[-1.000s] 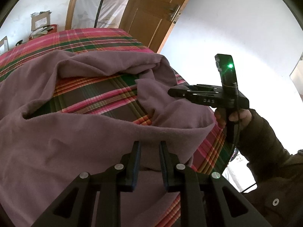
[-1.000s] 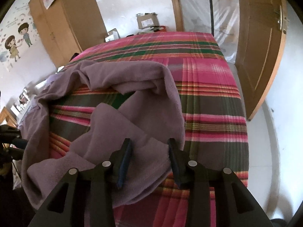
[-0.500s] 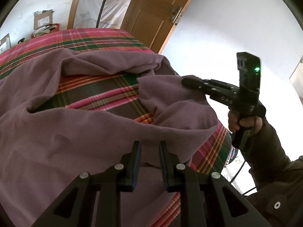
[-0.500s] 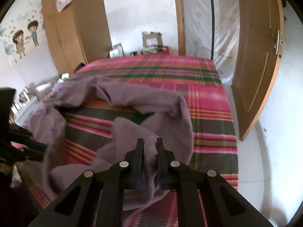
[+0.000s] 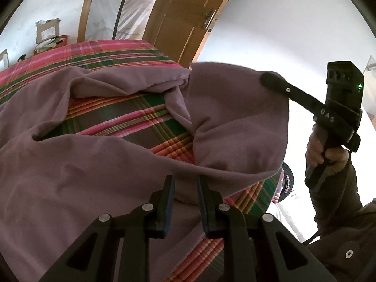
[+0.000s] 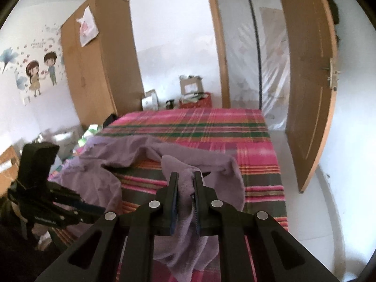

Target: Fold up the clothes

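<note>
A mauve fleece garment [image 5: 94, 176] lies bunched on a plaid bedcover [image 5: 112, 54]. My left gripper [image 5: 185, 181] is shut on a fold of the garment at its near edge. In the left wrist view my right gripper [image 5: 270, 78] holds a corner of the cloth raised above the bed, with a person's hand [image 5: 326, 150] on its grip. In the right wrist view the right gripper [image 6: 185, 178] is shut on the garment [image 6: 112, 150], and cloth hangs down between the fingers. The left gripper [image 6: 98, 209] shows low at the left, against the cloth.
The bedcover [image 6: 211, 127] stretches away with a bare far half. A wooden door [image 6: 307, 94] stands open at the right, and a wardrobe [image 6: 98, 70] at the far left. Boxes and clutter [image 6: 190, 87] sit beyond the bed's far end. White floor runs along the bed's right side.
My right gripper went from open to shut on a corner of the garment and lifted it off the bed. The left gripper kept its hold and stayed in place.
</note>
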`<move>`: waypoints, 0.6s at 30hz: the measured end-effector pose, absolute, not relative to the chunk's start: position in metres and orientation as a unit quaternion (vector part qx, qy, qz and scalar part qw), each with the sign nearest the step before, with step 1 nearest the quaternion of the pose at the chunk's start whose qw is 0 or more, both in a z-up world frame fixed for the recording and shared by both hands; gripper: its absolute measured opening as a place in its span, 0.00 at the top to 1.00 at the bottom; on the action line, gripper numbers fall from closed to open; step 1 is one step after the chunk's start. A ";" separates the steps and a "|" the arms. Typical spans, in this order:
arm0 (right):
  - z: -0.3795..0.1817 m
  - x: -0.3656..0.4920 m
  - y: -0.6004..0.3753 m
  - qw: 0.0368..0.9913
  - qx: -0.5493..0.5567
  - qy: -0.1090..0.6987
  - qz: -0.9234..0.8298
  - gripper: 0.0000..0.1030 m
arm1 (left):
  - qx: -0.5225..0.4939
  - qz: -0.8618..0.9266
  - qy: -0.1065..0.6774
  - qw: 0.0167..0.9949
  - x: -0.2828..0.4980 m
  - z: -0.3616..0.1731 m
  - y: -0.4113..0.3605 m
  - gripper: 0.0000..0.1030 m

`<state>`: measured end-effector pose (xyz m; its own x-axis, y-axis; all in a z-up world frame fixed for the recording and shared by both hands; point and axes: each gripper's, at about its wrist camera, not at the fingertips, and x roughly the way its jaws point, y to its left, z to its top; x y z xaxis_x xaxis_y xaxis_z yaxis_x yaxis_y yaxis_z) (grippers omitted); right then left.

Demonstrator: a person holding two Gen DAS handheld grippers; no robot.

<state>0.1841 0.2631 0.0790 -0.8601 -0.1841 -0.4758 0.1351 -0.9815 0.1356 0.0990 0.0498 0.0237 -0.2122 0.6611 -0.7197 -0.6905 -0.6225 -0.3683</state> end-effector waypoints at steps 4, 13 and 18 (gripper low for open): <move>0.086 0.201 0.270 0.053 0.239 -0.057 -0.968 0.88 | -0.451 0.779 0.019 0.435 0.102 0.025 0.050 0.81; 0.092 0.231 0.288 -0.051 0.242 -0.064 -0.967 0.88 | -0.452 0.777 0.030 0.438 0.100 0.023 0.059 0.81; 0.096 0.244 0.287 -0.079 0.247 -0.054 -0.964 0.88 | -0.457 0.773 0.029 0.438 0.095 0.020 0.061 0.81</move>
